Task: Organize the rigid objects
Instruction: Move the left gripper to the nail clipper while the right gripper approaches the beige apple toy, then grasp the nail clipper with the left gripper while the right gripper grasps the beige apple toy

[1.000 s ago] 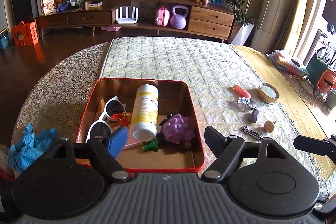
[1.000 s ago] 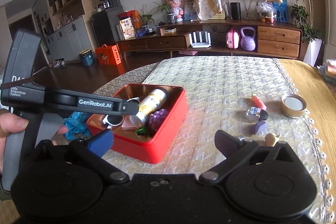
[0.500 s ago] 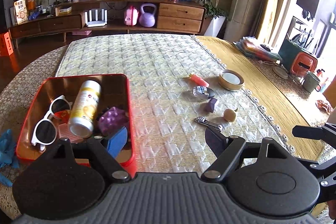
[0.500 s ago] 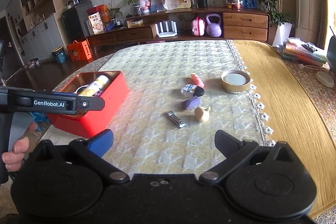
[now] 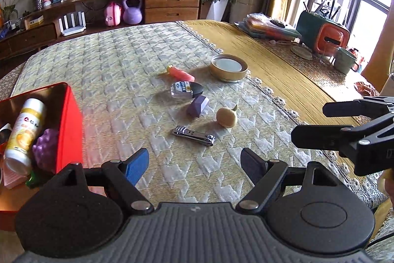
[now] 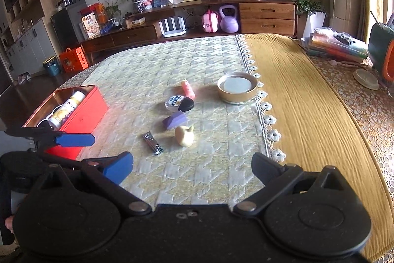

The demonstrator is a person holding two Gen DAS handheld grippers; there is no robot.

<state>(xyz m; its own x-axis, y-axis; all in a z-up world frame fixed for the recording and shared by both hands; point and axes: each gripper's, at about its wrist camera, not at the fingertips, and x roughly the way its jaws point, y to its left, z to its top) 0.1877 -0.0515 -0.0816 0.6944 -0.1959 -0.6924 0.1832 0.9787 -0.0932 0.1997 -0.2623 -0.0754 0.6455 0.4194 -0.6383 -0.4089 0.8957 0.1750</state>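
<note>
Between the spread, empty fingers of the left hand-held gripper (image 5: 194,164), only bare quilted table (image 5: 118,61). Straight out at twelve o'clock, nearest of the loose pieces: nail clipper (image 5: 194,135), flat on the cloth, long axis running from ten o'clock to four o'clock, so roughly crosswise to the pointing line. Probably calls for a slight roll of the wrist before closing across its narrow width. Just past it, at one o'clock, cream onion-shaped toy (image 5: 227,117); near that at twelve, purple block (image 5: 197,106), then small clear bottle with black cap (image 5: 186,90), pink carrot-like piece (image 5: 181,73), and round gold tin (image 5: 229,67) farthest out at one o'clock. Off at nine o'clock, red box (image 5: 70,125), already holding a white bottle (image 5: 24,132) and a purple knobbly ball (image 5: 45,149).

Right hand-held gripper (image 6: 192,165) likewise open and empty, clipper at eleven o'clock from it, onion toy nearly at twelve. Judged from both views, left gripper nearer the clipper and the box, right one better lined up for the onion toy. Nothing touched yet.
</note>
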